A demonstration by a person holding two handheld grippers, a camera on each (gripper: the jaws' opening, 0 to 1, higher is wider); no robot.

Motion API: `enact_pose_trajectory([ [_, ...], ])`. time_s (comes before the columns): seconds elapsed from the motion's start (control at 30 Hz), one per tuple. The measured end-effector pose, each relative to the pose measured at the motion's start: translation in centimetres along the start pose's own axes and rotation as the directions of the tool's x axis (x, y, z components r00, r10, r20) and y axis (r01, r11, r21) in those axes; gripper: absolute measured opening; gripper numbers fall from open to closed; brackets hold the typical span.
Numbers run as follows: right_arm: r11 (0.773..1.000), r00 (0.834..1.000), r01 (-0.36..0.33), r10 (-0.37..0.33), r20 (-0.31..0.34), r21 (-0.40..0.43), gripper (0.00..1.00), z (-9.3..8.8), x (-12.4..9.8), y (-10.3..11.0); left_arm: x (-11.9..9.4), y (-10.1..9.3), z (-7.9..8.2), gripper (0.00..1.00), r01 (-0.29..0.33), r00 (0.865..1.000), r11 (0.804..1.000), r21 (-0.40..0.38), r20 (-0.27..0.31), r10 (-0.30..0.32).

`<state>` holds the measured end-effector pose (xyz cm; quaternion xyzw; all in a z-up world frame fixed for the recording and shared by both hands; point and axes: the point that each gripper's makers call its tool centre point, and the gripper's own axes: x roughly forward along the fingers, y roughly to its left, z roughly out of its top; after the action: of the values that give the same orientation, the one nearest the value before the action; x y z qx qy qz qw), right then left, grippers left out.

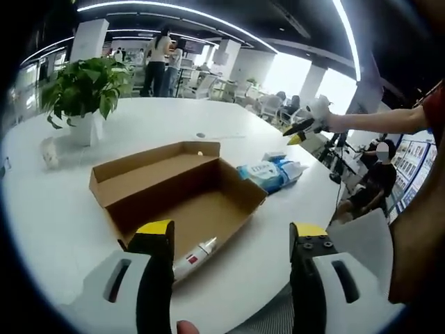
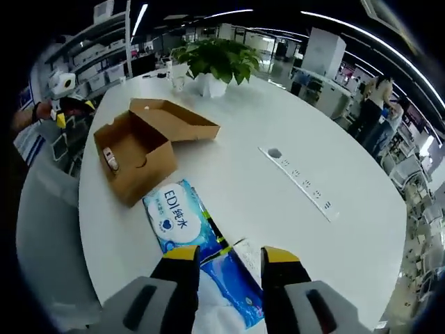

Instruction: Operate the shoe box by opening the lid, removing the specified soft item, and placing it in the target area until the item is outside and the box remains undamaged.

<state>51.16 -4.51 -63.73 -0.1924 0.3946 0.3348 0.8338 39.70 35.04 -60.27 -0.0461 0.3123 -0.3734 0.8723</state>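
Left gripper view: left hand-held gripper (image 1: 231,240) at 6 o'clock, jaws spread wide, grasping nothing, hovering over the near desk (image 1: 55,209) edge. Cardboard box (image 1: 182,191) dead centre, lid flipped open toward 10 o'clock, inside bare apart from a small white tube (image 1: 195,259) lying in the near corner at 6 o'clock. Blue-and-white tissue pack (image 1: 271,174) on the desk just beside the box at 2 o'clock, outside it. Potted plant (image 1: 83,94) at 10 o'clock, well apart from the box. Right hand-held gripper (image 1: 302,129) at 3 o'clock on an outstretched arm (image 1: 379,122). People standing (image 1: 161,61) at 12 o'clock, one seated (image 1: 372,181) at 3 o'clock.

Right gripper view: right hand-held gripper (image 2: 230,256) at 6 o'clock, jaws slightly apart, over the tissue pack (image 2: 188,240); pack running between the jaws, contact impossible to tell. Box (image 2: 142,142) at 10 o'clock, open, near the pack. Plant (image 2: 215,62) at 12 o'clock. White power strip (image 2: 299,182) at 3 o'clock on the desk (image 2: 264,118). Left hand-held gripper (image 2: 66,94) at 9 o'clock beyond the desk edge.
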Motion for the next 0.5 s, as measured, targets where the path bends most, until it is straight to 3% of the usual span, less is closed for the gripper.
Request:
enact_pose_trajectory([
  [0.33, 0.997, 0.997, -0.020, 0.014, 0.076, 0.078, 0.35, 1.3, -0.3, 3.1, -0.7, 1.0, 0.3, 0.68, -0.025, 0.999, 1.000, -0.018, 0.024, 0.026],
  [0.43, 0.995, 0.992, -0.032, 0.021, 0.122, 0.092, 0.36, 2.3, -0.4, 4.3, -0.9, 1.4, 0.5, 0.68, -0.031, 0.999, 0.999, -0.026, 0.039, 0.032],
  [0.5, 0.985, 0.979, -0.084, 0.054, 0.196, 0.148, 0.38, 3.5, -0.4, 5.8, -0.8, 1.5, 0.4, 0.68, -0.033, 0.999, 0.999, -0.026, 0.040, 0.034],
])
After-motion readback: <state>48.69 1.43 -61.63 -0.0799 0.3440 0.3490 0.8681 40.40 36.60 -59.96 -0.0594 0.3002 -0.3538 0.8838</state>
